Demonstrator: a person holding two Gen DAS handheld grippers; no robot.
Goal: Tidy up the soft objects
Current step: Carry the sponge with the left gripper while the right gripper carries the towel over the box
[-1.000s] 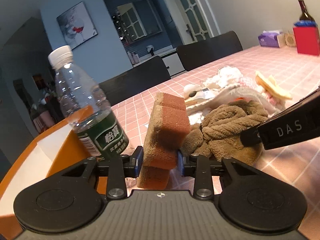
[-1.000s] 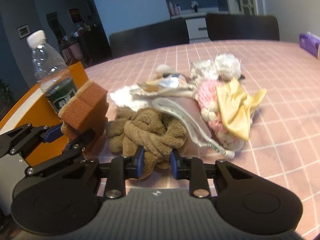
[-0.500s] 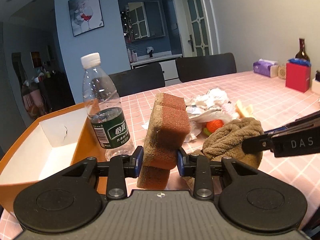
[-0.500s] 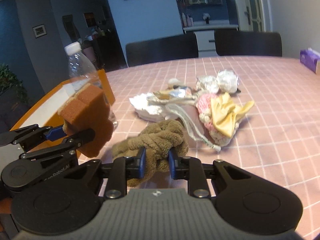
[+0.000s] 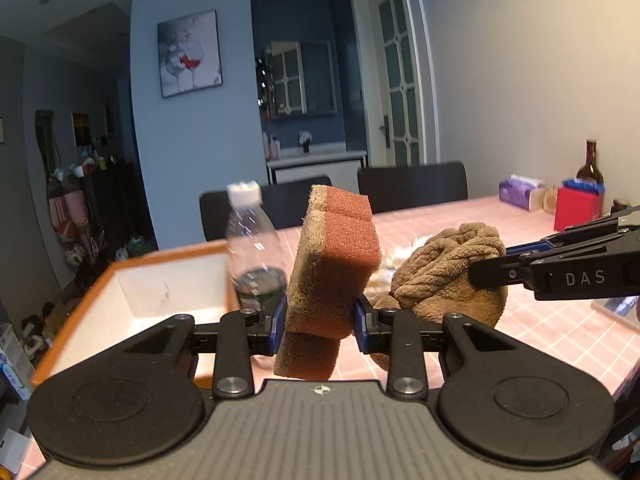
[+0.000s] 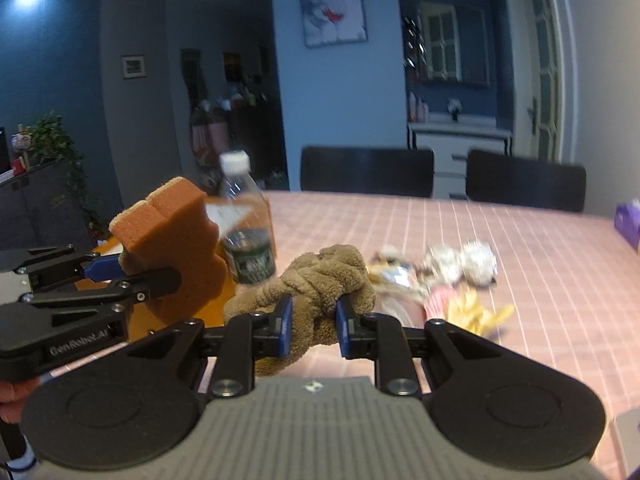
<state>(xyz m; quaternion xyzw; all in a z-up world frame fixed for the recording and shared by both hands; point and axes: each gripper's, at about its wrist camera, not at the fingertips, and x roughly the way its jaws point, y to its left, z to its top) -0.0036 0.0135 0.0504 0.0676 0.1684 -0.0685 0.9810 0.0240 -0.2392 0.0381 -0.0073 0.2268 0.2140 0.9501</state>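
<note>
The sponge (image 5: 332, 276) is clamped in the left claw (image 5: 320, 318) and the towel (image 6: 316, 292) in the right claw (image 6: 314, 326). Both have been lifted clear of the tabletop (image 6: 540, 272) within the last second, beside the box (image 5: 132, 300), where delivery is probably intended.

My left gripper (image 5: 320, 318) clamps the sponge (image 5: 334, 276) upright, above the table (image 5: 552, 320). Left of the sponge I see the blurred bottle (image 5: 254, 248), and beyond it the orange box (image 5: 80, 316) with its white inside. Right of the sponge, my right gripper (image 5: 486, 266) pinches the brown towel (image 5: 444, 276), lifted beside it. Far right of the sponge stands a red box (image 5: 578, 208).
</note>
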